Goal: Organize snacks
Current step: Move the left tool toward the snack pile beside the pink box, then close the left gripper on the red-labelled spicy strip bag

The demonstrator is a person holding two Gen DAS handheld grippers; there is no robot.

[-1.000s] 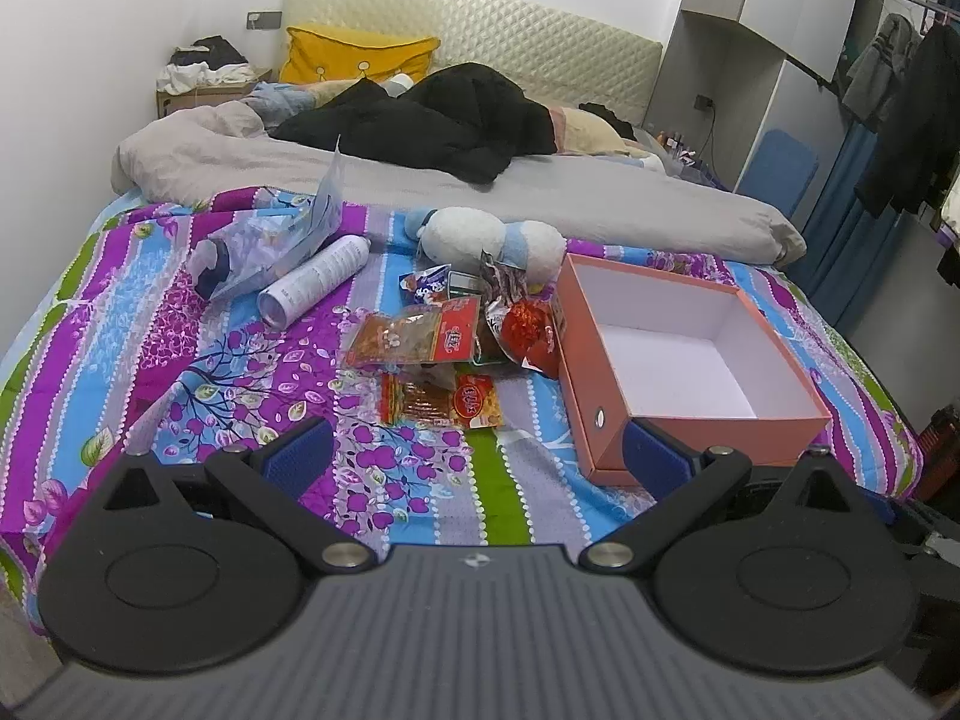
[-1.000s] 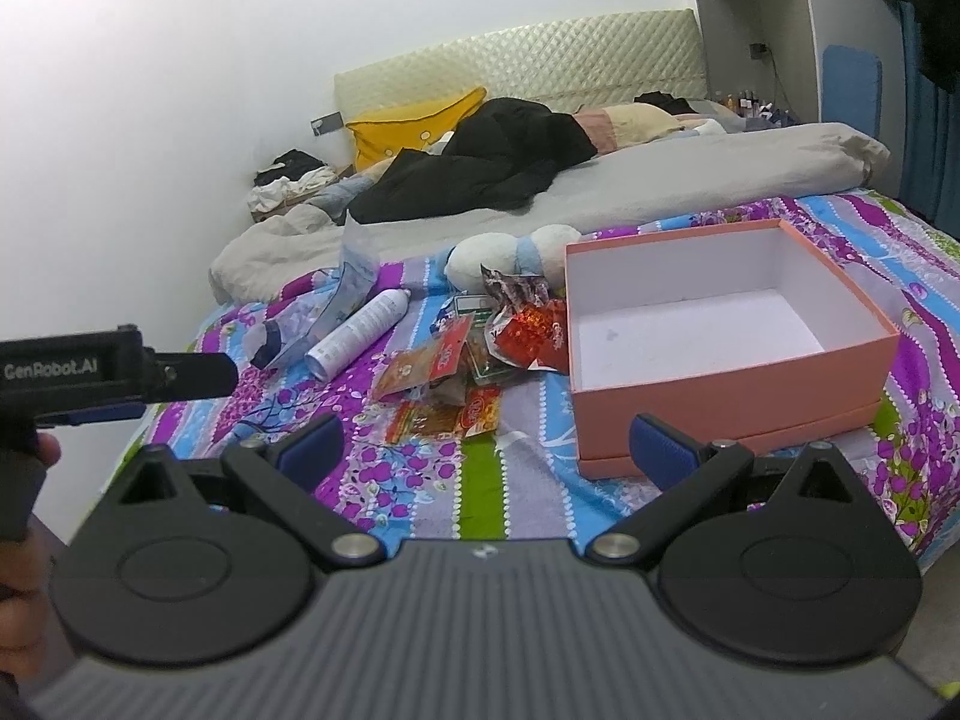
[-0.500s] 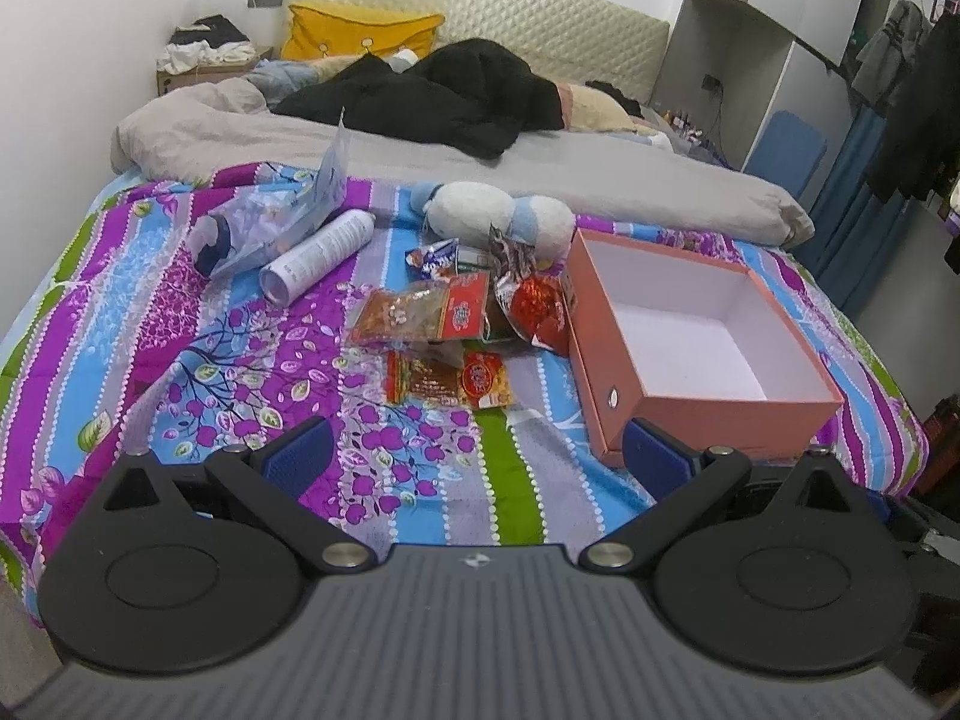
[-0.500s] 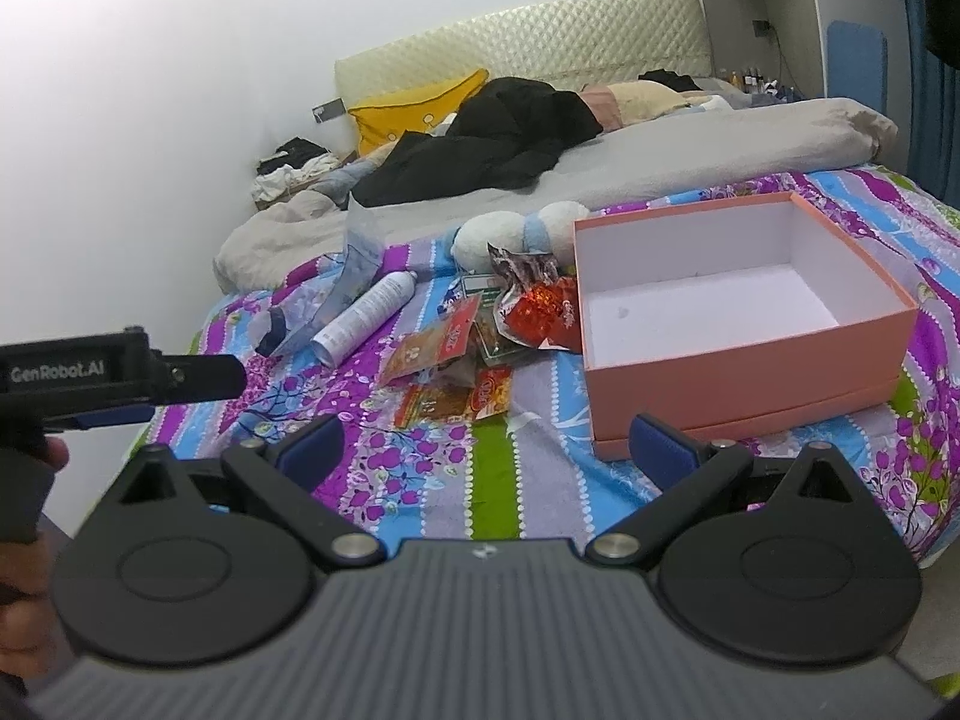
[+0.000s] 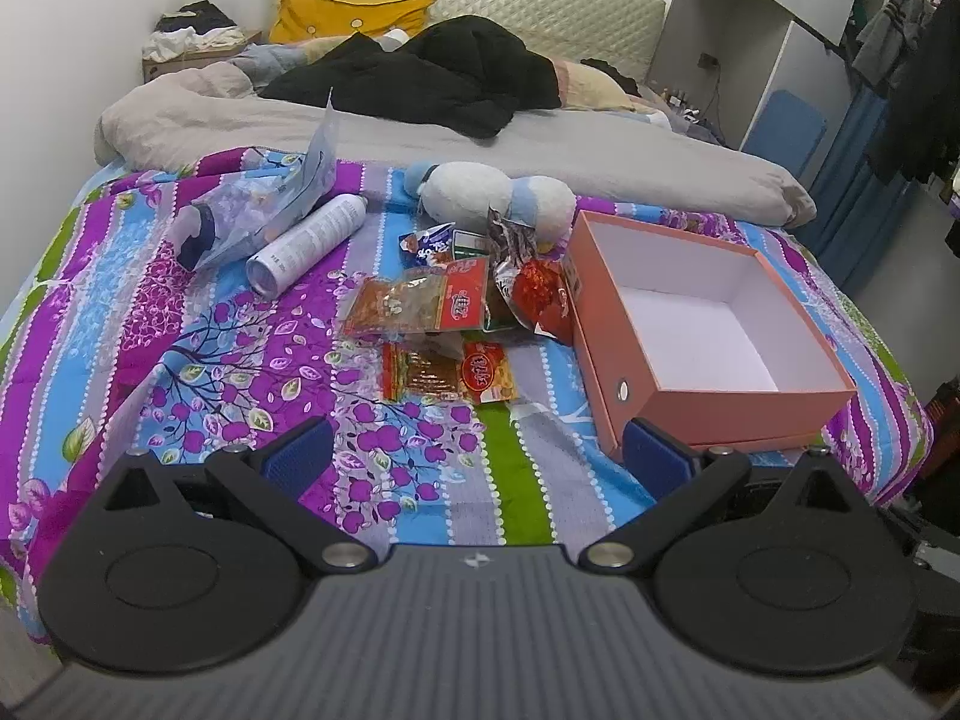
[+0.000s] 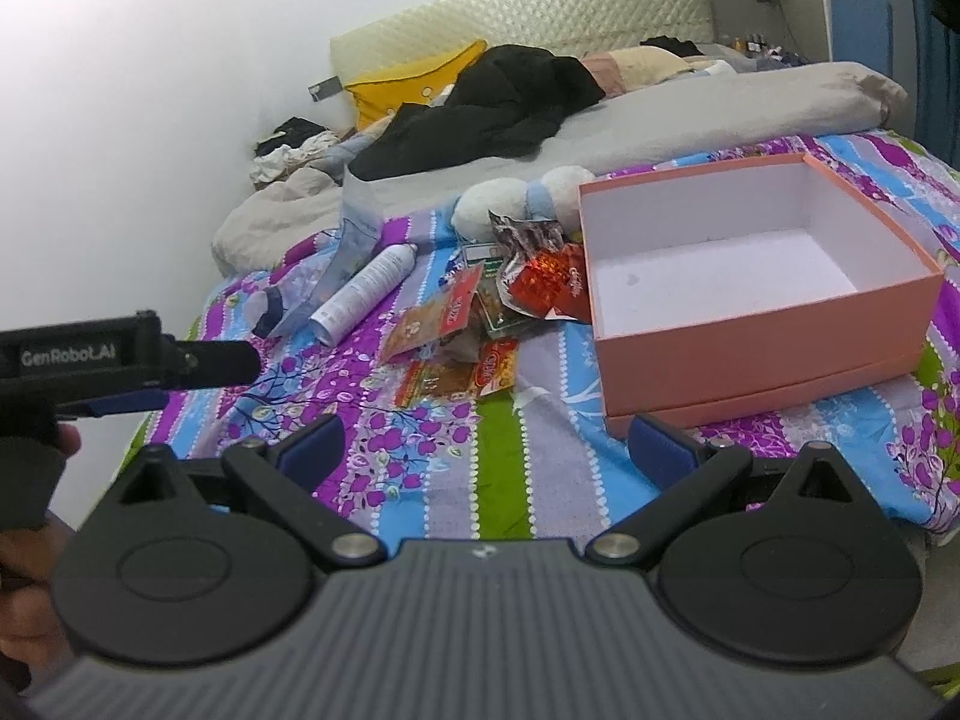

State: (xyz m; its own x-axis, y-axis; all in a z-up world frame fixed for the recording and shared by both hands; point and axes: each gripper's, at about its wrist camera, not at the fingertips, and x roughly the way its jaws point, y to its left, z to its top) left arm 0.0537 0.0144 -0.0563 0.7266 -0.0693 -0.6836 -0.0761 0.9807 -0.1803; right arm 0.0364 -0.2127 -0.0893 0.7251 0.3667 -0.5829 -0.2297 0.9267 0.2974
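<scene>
Snack packets (image 5: 456, 324) heaped on bed (image 5: 180, 360), just left of pink box (image 5: 720, 402), nearest orange packet (image 5: 447, 373) lying flat, long axis running left-right. Box open-topped, white inside, holds nothing. White spray can (image 5: 306, 243) lies left of heap, cap end pointing away toward plush toy (image 5: 498, 195). Right wrist view alone shows my left hand-held gripper (image 6: 204, 363) from side, my hand (image 6: 24, 552) gripping its handle. Left hand-held gripper (image 5: 480, 459) spread wide, empty; right hand-held gripper (image 6: 486, 447) likewise spread, empty.
</scene>
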